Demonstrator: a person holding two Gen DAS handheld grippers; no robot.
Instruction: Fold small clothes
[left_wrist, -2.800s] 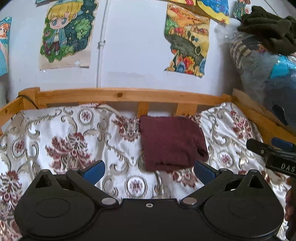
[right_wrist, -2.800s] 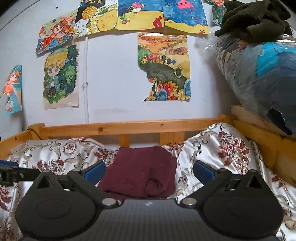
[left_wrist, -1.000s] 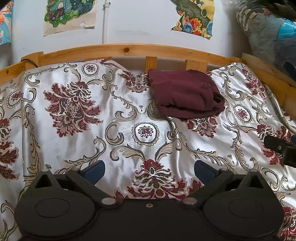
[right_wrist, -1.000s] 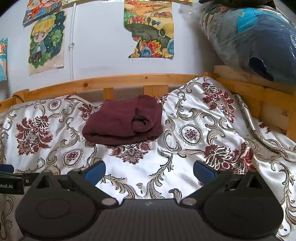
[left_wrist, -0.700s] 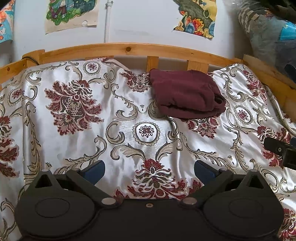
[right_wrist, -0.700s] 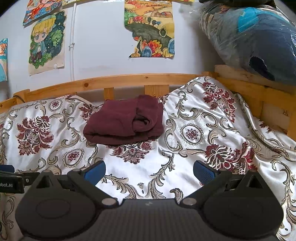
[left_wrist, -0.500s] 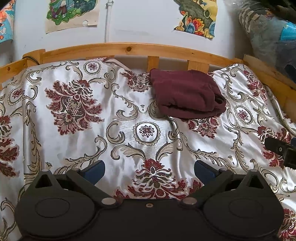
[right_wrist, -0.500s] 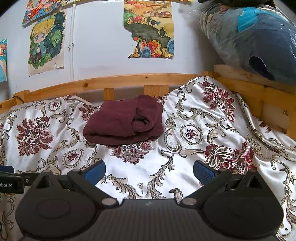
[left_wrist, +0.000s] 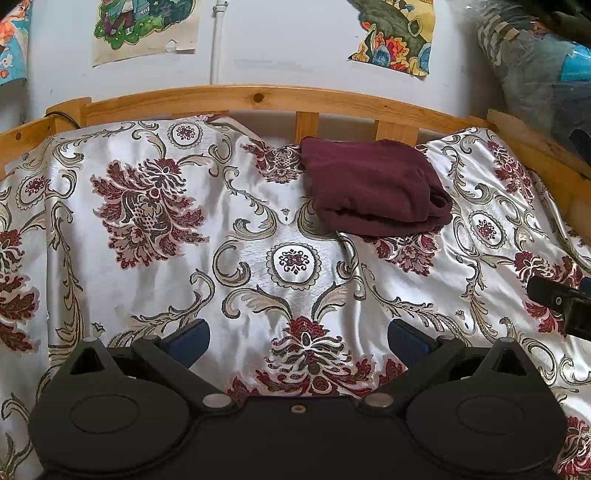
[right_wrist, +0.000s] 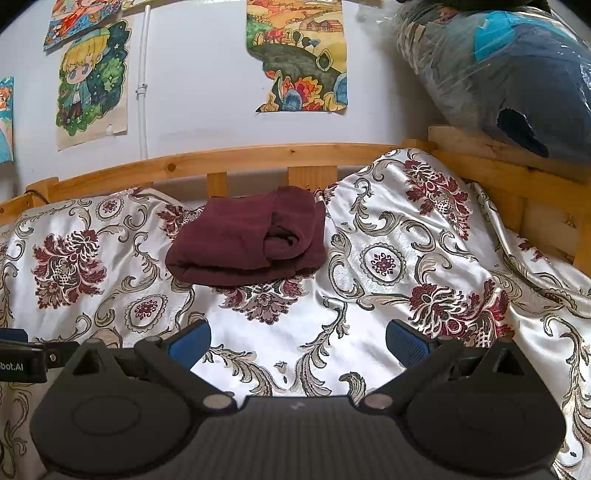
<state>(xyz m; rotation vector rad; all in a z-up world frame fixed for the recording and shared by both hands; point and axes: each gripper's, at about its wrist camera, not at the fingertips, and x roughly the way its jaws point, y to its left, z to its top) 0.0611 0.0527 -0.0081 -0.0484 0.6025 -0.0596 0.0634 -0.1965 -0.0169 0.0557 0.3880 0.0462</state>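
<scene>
Lying folded on the floral bedspread (left_wrist: 147, 288), maroon garment (left_wrist: 373, 192), rumpled right edge, both tongs wide, empty.

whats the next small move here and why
Probably a slight pull back of both grippers, with no new grasp. The maroon garment already lies folded in a compact bundle by the wooden rail on the bedspread. The left gripper and right gripper are open, empty and well short of it. No other garment to fold shows on the bedspread.
</scene>
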